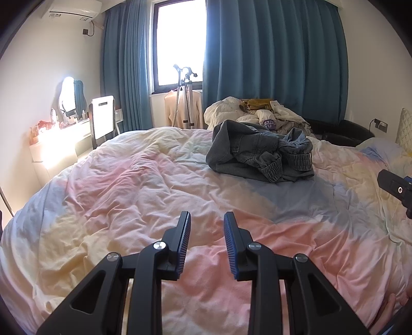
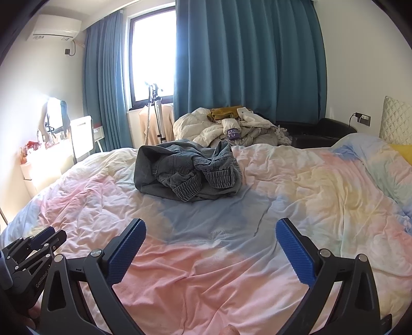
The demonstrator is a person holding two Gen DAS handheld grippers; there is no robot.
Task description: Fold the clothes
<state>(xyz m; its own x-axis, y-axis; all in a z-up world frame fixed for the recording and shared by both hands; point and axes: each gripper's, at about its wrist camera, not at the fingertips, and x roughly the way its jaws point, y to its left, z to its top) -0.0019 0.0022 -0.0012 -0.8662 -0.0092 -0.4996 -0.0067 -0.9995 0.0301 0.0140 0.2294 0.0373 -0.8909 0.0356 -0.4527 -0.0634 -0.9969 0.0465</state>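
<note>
1. Left tongs [image 1: 207,217]: jaws narrowly parted, nothing between the pads, hanging above the duvet [image 1: 134,185].
2. Right tongs [image 2: 210,226]: jaws spread wide, nothing held, also above the duvet. The left tongs show at the lower left edge of the right wrist view.
3. Surface: a bed covered by a wrinkled pastel duvet, with pink directly under both tongs, a blue patch ahead of the right tongs, and yellow and white further out.
4. Task item: crumpled grey denim garment [image 1: 260,152] lying on the duvet, well ahead of both tongs; ahead and right of the left, ahead and slightly left of the right. Ribbed cuffs face the tongs.
5. Beyond the denim: a heap of white, mustard and purple clothes [image 2: 231,126] past the bed's far edge.
6. Room: teal curtains [image 2: 247,64] either side of a bright window [image 1: 180,41] straight ahead. AC unit [image 1: 74,10] top left. A vanity counter [image 1: 59,139] with mirror and bottles sits far left, and a white chair beside it.
7. Dark sofa [image 2: 319,131] and a wall socket far right.
</note>
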